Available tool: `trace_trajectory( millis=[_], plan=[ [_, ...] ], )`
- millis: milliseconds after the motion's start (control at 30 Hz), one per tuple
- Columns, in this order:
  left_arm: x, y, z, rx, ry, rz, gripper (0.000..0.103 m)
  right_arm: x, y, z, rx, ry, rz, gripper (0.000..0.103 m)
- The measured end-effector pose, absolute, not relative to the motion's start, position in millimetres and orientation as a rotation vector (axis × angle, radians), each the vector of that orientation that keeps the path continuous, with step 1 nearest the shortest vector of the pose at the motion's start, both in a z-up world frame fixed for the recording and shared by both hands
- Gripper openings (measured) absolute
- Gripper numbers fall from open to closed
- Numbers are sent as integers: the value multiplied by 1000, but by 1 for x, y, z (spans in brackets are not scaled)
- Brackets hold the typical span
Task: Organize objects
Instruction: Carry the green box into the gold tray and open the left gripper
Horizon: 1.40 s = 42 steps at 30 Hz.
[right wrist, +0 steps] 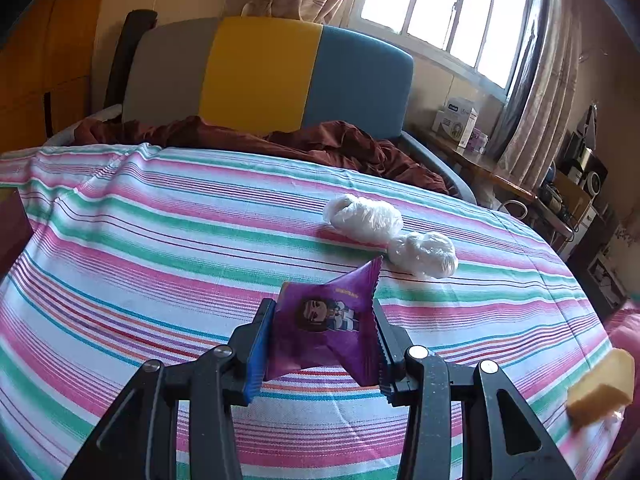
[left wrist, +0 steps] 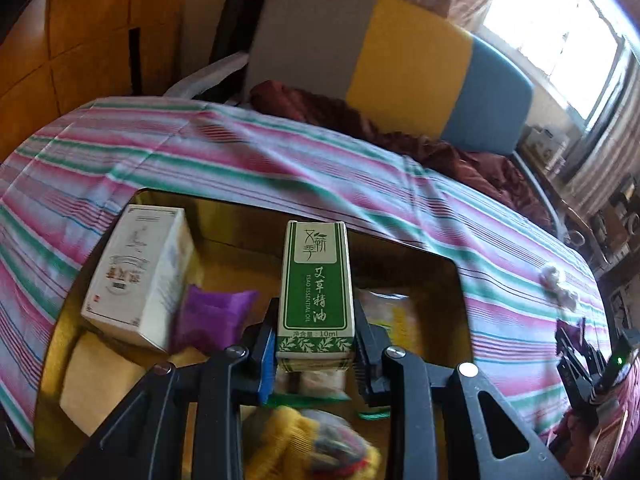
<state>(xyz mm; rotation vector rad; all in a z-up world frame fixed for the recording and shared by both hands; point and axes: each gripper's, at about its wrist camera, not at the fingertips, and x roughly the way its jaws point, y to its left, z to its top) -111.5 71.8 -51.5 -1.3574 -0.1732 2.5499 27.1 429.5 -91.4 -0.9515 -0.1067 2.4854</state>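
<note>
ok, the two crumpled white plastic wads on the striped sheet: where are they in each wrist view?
Left wrist: white plastic wads, small, far right on the striped sheet.
Right wrist: centre, just beyond the held purple packet.
Shared landmark: grey-yellow-blue headboard.

- Left gripper (left wrist: 316, 344): jaws drawn in close, pads pressing both sides of a green-and-white carton (left wrist: 316, 288), carton upright between them, its top well above the fingertips.
- Left fingers (left wrist: 265, 344): black, blue pad on the near-left one, ribbed pad on the other.
- Angled steeply downward.
- Right gripper (right wrist: 320, 336): jaws part-way in, clamped on a purple sachet (right wrist: 324, 328), wrapper crumpled between the pads, one corner sticking up past the tips.
- Right fingers (right wrist: 256, 344): same black build, blue pad left, toothed pad right.
- Tilted moderately downward.
- Right gripper also seen at far right edge of left wrist view, small and dark.
</note>
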Motion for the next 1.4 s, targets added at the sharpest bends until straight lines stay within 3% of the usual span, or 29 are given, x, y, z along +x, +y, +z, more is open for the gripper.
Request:
trace_trajectory(
  millis=[167,267,367,633,1133,1400],
  plan=[
    [-131,61,-62,-1442,-178,2524,30,27,426,-92,-956,-129,2483,45],
    [-138,55,-64,-1481,-205,2534,43,26,425,-92,-956,-136,2484,45],
    [-139,48,-64,-1503,-234,2575,46,27,424,-92,-956,-139,2483,45],
    [-123,40,-59,-1461,-299,2592,46,26,423,-93,-957,-146,2484,45],
    [-75,48,-49,-1348,-202,2528,47,33,393,-83,-988,-217,2601,45],
    [-55,47,-47,-1310,-207,2508,47,45,357,-64,-1003,-20,2762,45]
  ],
)
